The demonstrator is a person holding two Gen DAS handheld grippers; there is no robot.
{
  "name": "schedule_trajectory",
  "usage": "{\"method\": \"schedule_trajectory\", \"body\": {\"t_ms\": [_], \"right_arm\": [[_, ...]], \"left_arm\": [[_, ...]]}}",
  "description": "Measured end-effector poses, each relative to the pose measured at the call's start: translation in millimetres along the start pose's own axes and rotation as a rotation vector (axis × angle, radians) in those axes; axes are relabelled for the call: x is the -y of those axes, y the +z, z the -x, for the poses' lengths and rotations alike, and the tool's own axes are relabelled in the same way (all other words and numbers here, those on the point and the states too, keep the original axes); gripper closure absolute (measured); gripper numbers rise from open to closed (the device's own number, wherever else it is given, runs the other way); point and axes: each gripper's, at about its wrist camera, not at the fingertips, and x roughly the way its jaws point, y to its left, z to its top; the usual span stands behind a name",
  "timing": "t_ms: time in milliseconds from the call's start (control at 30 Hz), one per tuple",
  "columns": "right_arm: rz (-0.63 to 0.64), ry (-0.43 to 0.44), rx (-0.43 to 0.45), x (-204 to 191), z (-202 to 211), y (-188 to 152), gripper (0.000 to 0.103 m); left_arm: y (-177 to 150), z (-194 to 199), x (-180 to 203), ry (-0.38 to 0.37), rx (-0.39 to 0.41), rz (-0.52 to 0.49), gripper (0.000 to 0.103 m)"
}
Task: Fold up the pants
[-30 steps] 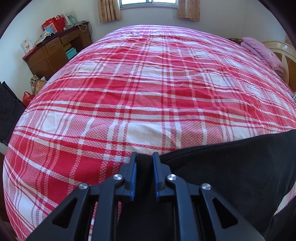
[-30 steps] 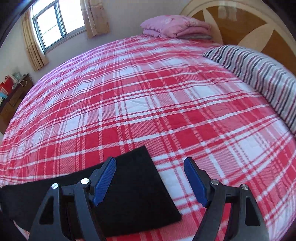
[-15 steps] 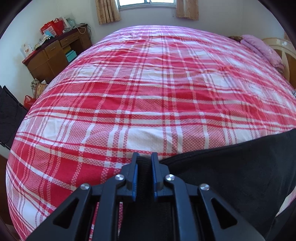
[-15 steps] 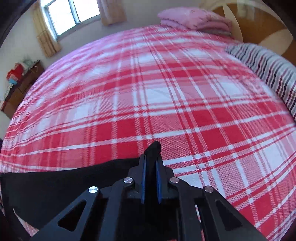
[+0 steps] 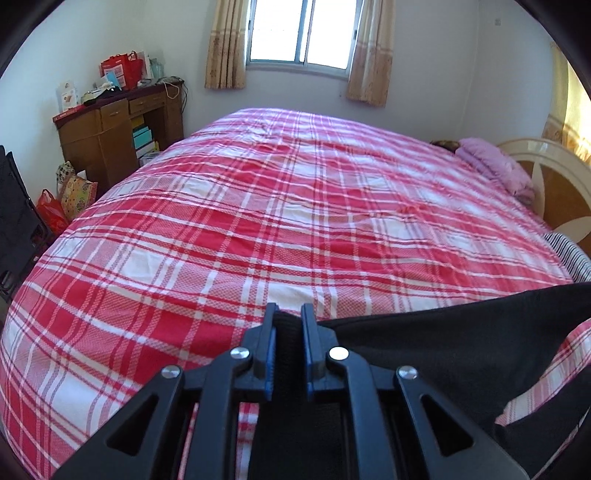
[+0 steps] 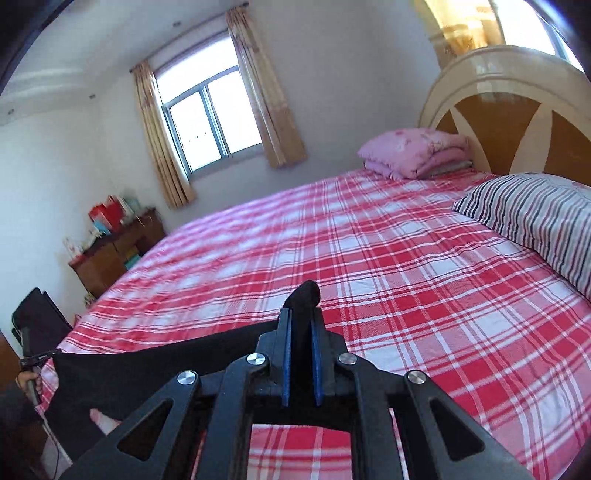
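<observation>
The black pants [image 5: 436, 350] hang stretched between my two grippers above the red and white plaid bed [image 5: 258, 221]. My left gripper [image 5: 289, 314] is shut on one end of the pants. My right gripper [image 6: 301, 317] is shut on the other end, and a tuft of black cloth [image 6: 304, 293] sticks out past its tips. In the right wrist view the pants [image 6: 155, 365] run left to the left gripper [image 6: 35, 358], held in a hand at the frame's edge.
A striped pillow [image 6: 535, 221] and a folded pink blanket [image 6: 413, 151] lie by the headboard [image 6: 517, 107]. A cluttered wooden desk [image 5: 118, 129] stands left of the bed, bags [image 5: 66, 195] at its foot. A window [image 5: 299, 33] is behind.
The right gripper closed on the pants end one second ago. Both grippers have since lifted and tilted up, raising the pants off the bed; more of the room shows.
</observation>
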Motion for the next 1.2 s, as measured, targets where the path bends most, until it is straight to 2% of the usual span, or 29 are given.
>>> {"method": "schedule_trajectory", "body": {"t_ms": [100, 300, 500, 733, 800, 900, 933, 967, 1000, 1100, 1200], "right_arm": [[-0.011, 0.028, 0.037, 0.6, 37.2, -15.6, 0.094], [-0.057, 0.035, 0.042, 14.5, 87.3, -57.8, 0.094], [-0.126, 0.040, 0.021, 36.2, 112.7, -99.6, 0.094], [-0.168, 0.014, -0.041, 55.9, 117.1, -146.0, 0.094], [-0.161, -0.006, -0.077, 59.8, 116.5, -154.1, 0.093], [-0.151, -0.050, -0.097, 61.5, 124.9, -159.6, 0.076], [-0.150, -0.055, -0.093, 62.2, 129.1, -159.7, 0.068], [-0.149, -0.064, -0.087, 63.1, 134.1, -159.5, 0.064], [-0.142, -0.083, -0.073, 62.7, 141.9, -157.6, 0.058], [-0.136, -0.123, -0.040, 62.4, 159.3, -151.9, 0.058], [-0.114, -0.149, -0.008, 52.6, 170.5, -144.5, 0.058]], "left_arm": [[-11.2, 21.6, -8.6, -0.032, 0.032, 0.028, 0.090], [-42.7, 54.1, -23.3, -0.111, 0.066, 0.063, 0.090], [-84.1, 68.9, -35.6, -0.152, 0.055, 0.060, 0.090], [-127.0, 68.6, -42.1, -0.152, 0.004, 0.042, 0.090], [-133.8, 73.7, -44.9, -0.145, 0.015, 0.031, 0.084], [-139.9, 83.3, -49.5, -0.111, 0.032, -0.002, 0.069], [-141.3, 86.7, -51.4, -0.084, 0.040, -0.017, 0.052], [-143.3, 91.4, -54.9, -0.058, 0.051, -0.026, 0.040], [-144.7, 94.9, -59.3, -0.048, 0.060, -0.027, 0.039], [-148.8, 102.6, -78.9, 0.005, 0.075, -0.003, 0.039], [-151.8, 103.1, -99.4, 0.061, 0.070, 0.073, 0.039]]}}
